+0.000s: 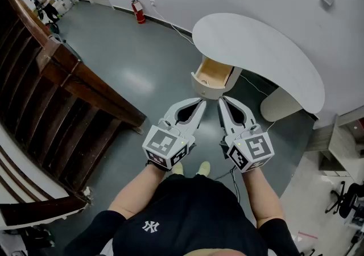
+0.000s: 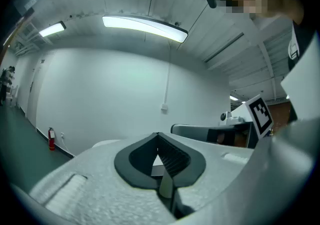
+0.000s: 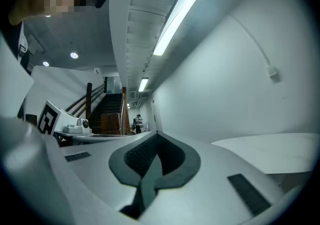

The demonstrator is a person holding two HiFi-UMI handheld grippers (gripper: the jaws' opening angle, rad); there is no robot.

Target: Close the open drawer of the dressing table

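A white dressing table point(image 1: 267, 50) with a curved top stands against the wall. Its drawer point(image 1: 214, 73) is pulled out toward me, showing a bare wooden inside behind a white rounded front. I hold both grippers side by side just short of that front. The left gripper point(image 1: 202, 102) has its jaws together with nothing between them; in the left gripper view its tips point(image 2: 158, 134) meet in front of the white wall. The right gripper point(image 1: 222, 100) is also shut and empty, and its tips point(image 3: 156, 133) meet with the table top point(image 3: 272, 151) at the right.
A dark wooden staircase point(image 1: 51, 95) fills the left side. A red fire extinguisher point(image 1: 138, 11) stands at the far wall, with a cable point(image 1: 170, 24) running along the floor. People point(image 1: 44, 2) stand far back left. Shelving point(image 1: 341, 147) and an office chair point(image 1: 341, 195) are at the right.
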